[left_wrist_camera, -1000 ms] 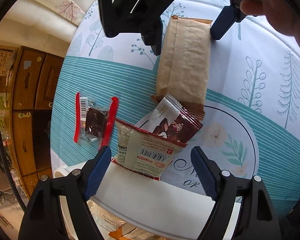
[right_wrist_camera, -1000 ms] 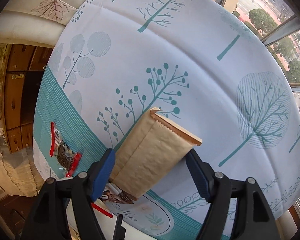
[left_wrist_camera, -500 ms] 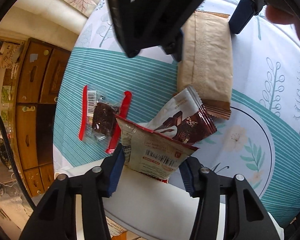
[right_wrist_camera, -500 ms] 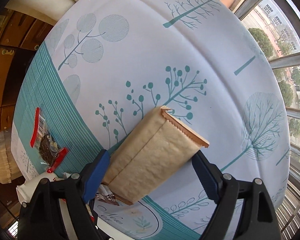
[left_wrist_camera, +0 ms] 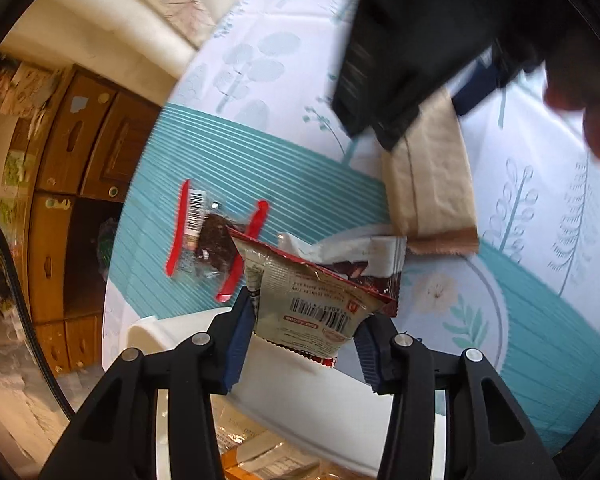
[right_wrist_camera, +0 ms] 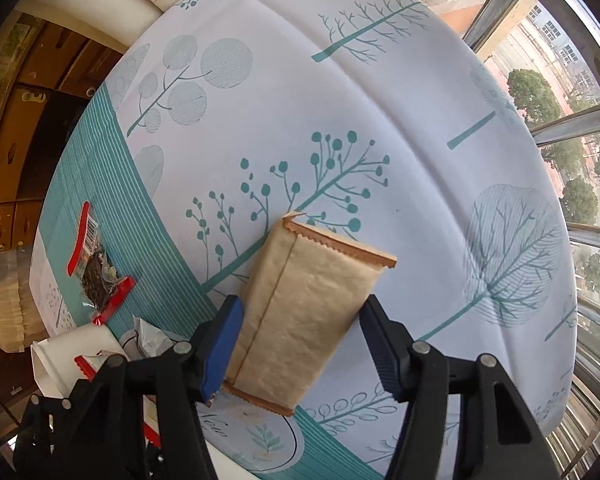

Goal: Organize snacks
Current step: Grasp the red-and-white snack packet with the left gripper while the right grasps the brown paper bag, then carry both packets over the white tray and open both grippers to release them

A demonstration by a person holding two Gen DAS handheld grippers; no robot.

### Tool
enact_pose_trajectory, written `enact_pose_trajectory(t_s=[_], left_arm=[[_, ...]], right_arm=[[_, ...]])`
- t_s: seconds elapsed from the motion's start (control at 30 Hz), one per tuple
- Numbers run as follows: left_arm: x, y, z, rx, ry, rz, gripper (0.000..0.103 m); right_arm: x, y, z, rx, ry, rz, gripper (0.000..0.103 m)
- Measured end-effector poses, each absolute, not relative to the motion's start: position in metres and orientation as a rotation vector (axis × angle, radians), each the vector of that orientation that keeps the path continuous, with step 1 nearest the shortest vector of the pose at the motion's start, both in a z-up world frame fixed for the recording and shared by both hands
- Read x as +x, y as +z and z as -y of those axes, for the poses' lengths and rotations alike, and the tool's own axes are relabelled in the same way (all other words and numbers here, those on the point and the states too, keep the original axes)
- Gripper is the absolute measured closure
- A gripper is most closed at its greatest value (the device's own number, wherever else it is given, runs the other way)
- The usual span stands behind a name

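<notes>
My left gripper [left_wrist_camera: 304, 348] is closing its jaws, and both blue pads press a grey snack packet [left_wrist_camera: 308, 300] with a barcode and red edges, raised off the tablecloth. A brown-and-white chocolate packet [left_wrist_camera: 364, 264] lies under its far end. My right gripper [right_wrist_camera: 300, 340] points down over a tan paper packet [right_wrist_camera: 312, 312] lying flat, jaws closing. Its left pad touches the packet, while the right pad stands a sliver off it. A clear packet with red ends [left_wrist_camera: 208, 236] lies to the left, also visible in the right wrist view [right_wrist_camera: 98, 268].
A white box [left_wrist_camera: 300, 392] holding more snacks sits just under my left gripper at the table's near edge [right_wrist_camera: 60, 360]. A person's hand [left_wrist_camera: 596, 128] holds the right gripper. A wooden cabinet [left_wrist_camera: 72, 184] stands beyond the table's left edge, and windows [right_wrist_camera: 572, 200] are on the right.
My left gripper closed on the barcode packet and lifted it slightly. My right gripper's jaws narrowed around the tan packet, and both wrists rolled a little.
</notes>
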State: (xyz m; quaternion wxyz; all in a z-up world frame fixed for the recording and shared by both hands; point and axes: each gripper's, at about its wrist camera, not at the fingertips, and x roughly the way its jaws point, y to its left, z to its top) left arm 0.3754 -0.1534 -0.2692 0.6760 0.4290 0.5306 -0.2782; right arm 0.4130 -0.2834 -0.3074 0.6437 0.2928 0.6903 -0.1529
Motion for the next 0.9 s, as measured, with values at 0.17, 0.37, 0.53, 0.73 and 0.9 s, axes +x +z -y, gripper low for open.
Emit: enact_pose_trajectory(t_s=[0.17, 0.37, 0.53, 0.73, 0.9], left_arm=[[0.381, -0.236, 0.146, 0.817, -0.607, -1.198, 0.058], [0.375, -0.197, 0.13, 0.611, -0.605, -1.2, 0.058], [0.37, -0.173, 0.105, 0.395, -0.577, -1.229, 0.058], [0.353, -0.147, 0.061, 0.206, -0.526, -1.203, 0.058], [0.336, -0.131, 0.019, 0.059, -0.494, -1.17, 0.058]], right_arm=[[0.399, -0.304, 0.289, 0.676, -0.339, -1.538, 0.058], [0.378, -0.297, 0.308, 0.774, -0.313, -1.501, 0.102], [0.357, -0.296, 0.319, 0.895, -0.291, -1.454, 0.102], [0.352, -0.285, 0.317, 0.952, -0.252, -1.401, 0.099], [0.367, -0.285, 0.31, 0.938, -0.269, -1.434, 0.071]])
